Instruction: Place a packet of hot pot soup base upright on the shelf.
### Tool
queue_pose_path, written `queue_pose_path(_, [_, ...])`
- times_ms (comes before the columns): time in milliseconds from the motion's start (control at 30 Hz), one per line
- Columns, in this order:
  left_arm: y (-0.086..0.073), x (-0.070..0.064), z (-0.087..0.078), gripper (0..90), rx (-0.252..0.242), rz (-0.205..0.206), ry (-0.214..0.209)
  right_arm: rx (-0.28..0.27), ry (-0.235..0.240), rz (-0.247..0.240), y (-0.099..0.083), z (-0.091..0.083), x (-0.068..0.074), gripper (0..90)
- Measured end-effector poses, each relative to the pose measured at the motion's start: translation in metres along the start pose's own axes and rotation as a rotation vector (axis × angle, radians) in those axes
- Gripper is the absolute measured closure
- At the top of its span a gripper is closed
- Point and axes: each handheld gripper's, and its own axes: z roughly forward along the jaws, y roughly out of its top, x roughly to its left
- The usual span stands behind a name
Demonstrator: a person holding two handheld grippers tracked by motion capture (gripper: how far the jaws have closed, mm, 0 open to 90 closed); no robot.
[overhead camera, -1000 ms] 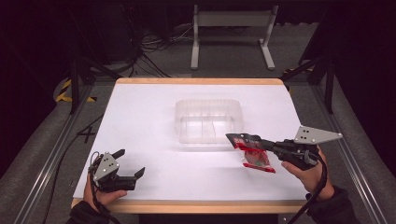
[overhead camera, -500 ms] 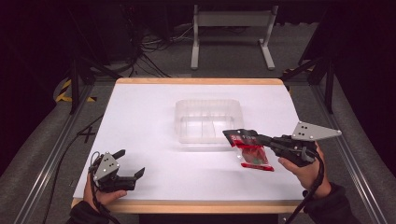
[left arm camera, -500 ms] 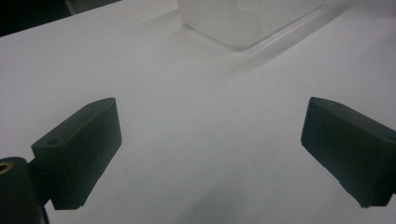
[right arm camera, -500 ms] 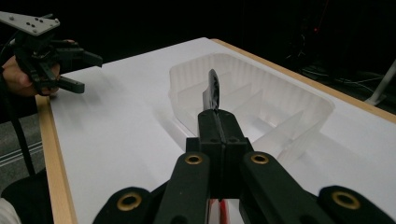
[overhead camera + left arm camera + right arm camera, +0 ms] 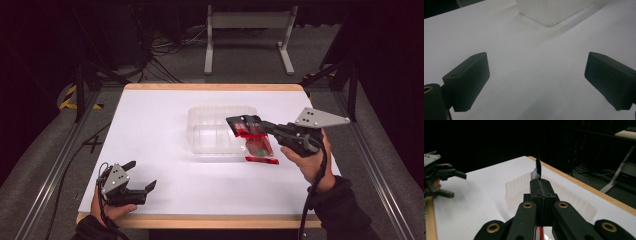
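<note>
With right claw (image 5: 239, 121) pinching red packet (image 5: 257, 145) by its top edge, apparently hanging just over near-right rim of clear tray (image 5: 212, 134), carry fully above tray before release; keep spread left claw (image 5: 141, 176) parked low on worktop (image 5: 150, 120).

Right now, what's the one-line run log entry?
right tool: shut on red packet, lifted at clear tray edge | left tool: open, idle near table front | packet not yet in tray
</note>
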Motion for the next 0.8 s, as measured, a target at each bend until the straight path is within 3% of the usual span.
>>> queue_pose_path(200, [0.001,-0.001,0.001,6.3,-0.005,0.006,-0.018,0.002,-0.036,0.028,0.010,0.032,-0.007,90.0])
queue_pose_path(367, [0.002,-0.003,0.001,6.4,-0.013,0.019,-0.037,0.007,-0.108,0.042,0.018,0.059,-0.014,90.0])
queue_pose_path(533, [0.002,-0.003,0.002,6.4,-0.015,0.017,-0.050,-0.003,-0.163,0.067,0.024,0.077,-0.026,90.0])
queue_pose_path(600, [0.002,-0.003,0.002,6.4,-0.016,0.017,-0.054,-0.002,-0.151,0.084,0.026,0.086,-0.029,90.0])
queue_pose_path(667, [0.002,-0.003,0.002,6.4,-0.015,0.018,-0.056,0.006,-0.170,0.059,0.029,0.091,-0.030,90.0])
queue_pose_path(800, [0.002,-0.003,0.002,6.4,-0.018,0.017,-0.058,0.002,-0.200,0.069,0.031,0.099,-0.034,90.0])
